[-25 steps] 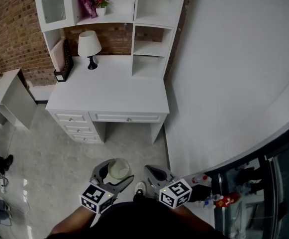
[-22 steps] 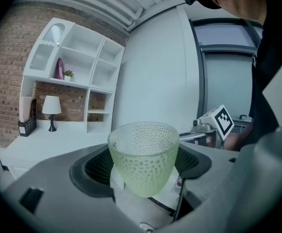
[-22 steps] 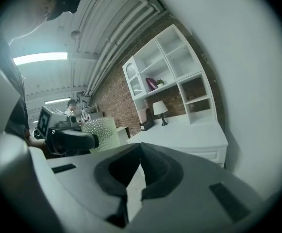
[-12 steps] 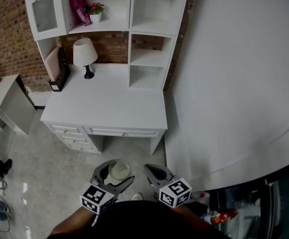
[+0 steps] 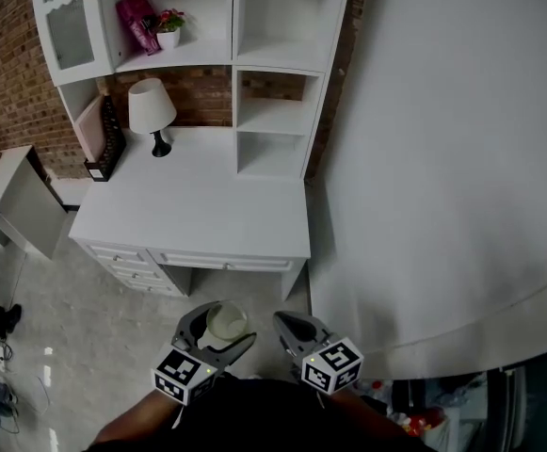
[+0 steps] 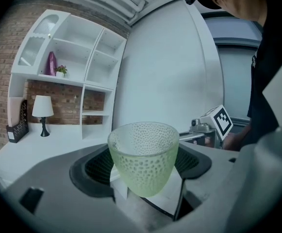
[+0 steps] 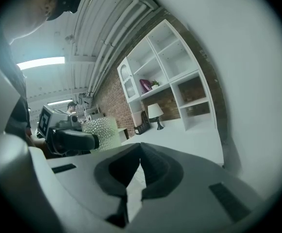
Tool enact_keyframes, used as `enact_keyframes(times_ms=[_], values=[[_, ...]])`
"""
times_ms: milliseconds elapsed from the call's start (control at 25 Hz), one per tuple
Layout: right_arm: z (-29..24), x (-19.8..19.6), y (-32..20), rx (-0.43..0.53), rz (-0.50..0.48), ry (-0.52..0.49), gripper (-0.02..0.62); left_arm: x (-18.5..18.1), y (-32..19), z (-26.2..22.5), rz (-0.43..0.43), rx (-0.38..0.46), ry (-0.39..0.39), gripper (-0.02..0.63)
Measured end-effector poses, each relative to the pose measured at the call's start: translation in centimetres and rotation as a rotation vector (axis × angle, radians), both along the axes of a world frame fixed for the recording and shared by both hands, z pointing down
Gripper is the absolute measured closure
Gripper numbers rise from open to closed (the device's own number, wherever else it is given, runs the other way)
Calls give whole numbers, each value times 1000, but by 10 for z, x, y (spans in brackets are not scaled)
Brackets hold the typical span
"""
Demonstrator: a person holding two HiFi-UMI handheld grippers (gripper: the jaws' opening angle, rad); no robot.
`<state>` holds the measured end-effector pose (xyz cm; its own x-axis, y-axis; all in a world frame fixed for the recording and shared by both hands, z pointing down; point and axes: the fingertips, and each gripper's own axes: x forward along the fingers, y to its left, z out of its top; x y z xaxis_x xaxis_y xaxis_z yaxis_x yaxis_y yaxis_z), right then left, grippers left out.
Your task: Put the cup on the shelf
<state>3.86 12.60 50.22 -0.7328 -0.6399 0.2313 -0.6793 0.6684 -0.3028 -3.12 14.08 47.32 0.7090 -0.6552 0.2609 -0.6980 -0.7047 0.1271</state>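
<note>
A pale green dimpled cup (image 6: 144, 155) sits upright between the jaws of my left gripper (image 5: 218, 329), which is shut on it; the same cup (image 5: 224, 323) shows low in the head view. My right gripper (image 5: 295, 331) hangs beside it, shut and holding nothing, its jaws pressed together in the right gripper view (image 7: 140, 168). The white shelf unit (image 5: 268, 115) stands on the back of a white desk (image 5: 194, 213) well ahead, with open cubbies on its right side.
A white lamp (image 5: 151, 109), a black file holder (image 5: 102, 139), a magenta bag (image 5: 136, 21) and a small potted plant (image 5: 169, 28) occupy the desk and upper shelf. A grey cabinet (image 5: 9, 201) stands left. A large white curved wall (image 5: 452, 139) rises on the right.
The desk and shelf have shifted left and down in the head view as the view moves forward. Both grippers keep their places, the cup still held.
</note>
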Motion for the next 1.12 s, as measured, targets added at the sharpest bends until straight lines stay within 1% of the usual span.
enact_keyframes(times_ms=[360,520,720,880,1000,1120], values=[[17,8,-6,-45,11,-7,591,10,-12,11,18,-33,-16,227],[19,13,-16,-46,29,-9,591,13,-22,16,28,-42,-12,228],[15,19,-31,-41,57,-7,591,19,-42,11,49,-31,-6,227],[27,24,-42,-60,71,4,591,21,-62,14,54,-25,-1,227],[32,26,-57,-65,84,12,591,20,-73,18,61,-27,-3,228],[27,27,-83,-48,103,14,591,13,-91,20,59,-24,-8,227]])
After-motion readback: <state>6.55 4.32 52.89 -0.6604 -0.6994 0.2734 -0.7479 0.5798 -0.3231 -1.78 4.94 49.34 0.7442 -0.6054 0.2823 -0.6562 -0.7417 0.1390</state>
